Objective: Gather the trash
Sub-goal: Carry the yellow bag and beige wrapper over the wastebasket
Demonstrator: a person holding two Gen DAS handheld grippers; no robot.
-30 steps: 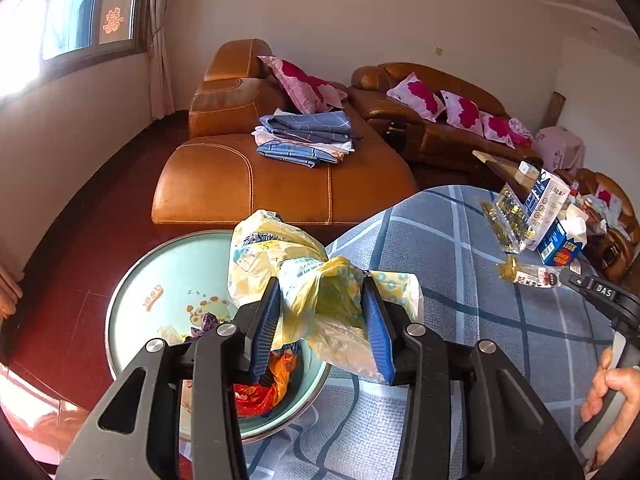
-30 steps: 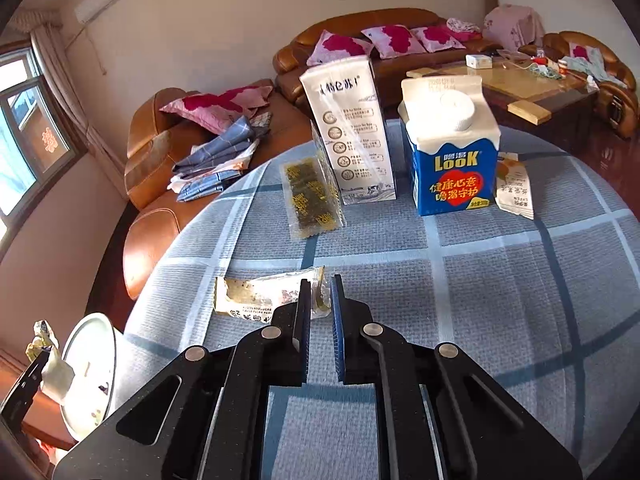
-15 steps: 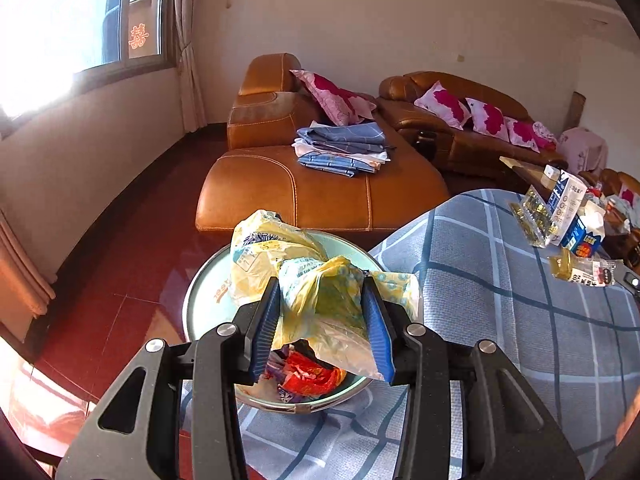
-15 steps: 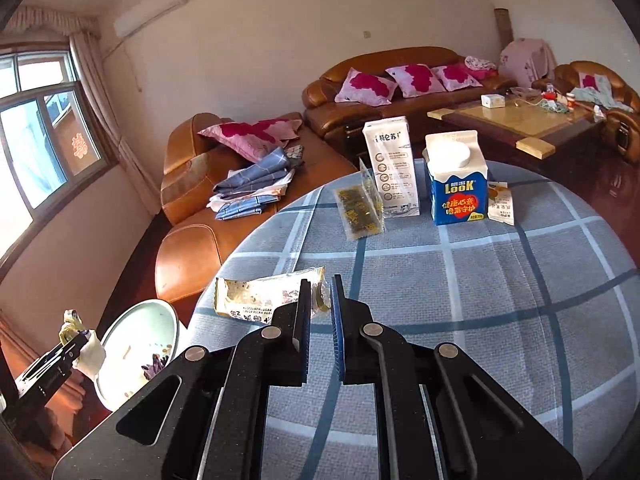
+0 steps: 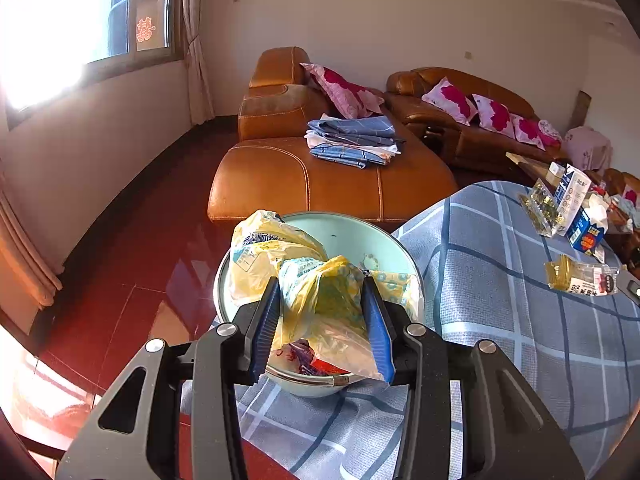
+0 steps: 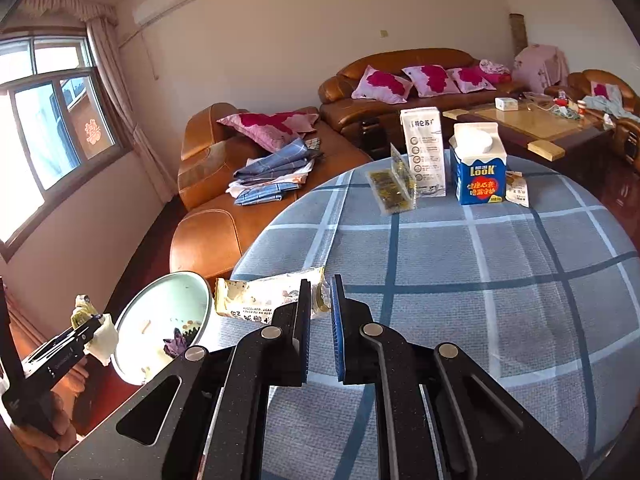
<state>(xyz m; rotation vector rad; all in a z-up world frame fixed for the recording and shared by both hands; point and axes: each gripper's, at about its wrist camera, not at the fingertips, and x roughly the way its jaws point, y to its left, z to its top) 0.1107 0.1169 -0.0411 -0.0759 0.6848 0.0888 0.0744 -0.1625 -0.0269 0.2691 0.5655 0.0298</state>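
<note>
Presently, a crumpled yellow plastic bag (image 5: 320,300) is clamped between the blue pads of the left gripper (image 5: 323,322), held over a pale green basin (image 5: 360,236) at the edge of the table (image 5: 520,340). Red and purple wrappers lie in the basin below the bag. The right gripper (image 6: 320,320) has its fingers drawn together, with nothing seen between them; it hovers above the plaid tablecloth. Just beyond its tips a cream snack wrapper (image 6: 260,300) lies flat near the table edge, beside the basin. At the far side stand a white carton (image 6: 424,152) and a blue milk carton (image 6: 478,170), with a clear yellow packet (image 6: 394,184) leaning near them. An orange leather sofa (image 5: 320,176) carries folded cloth.
</note>
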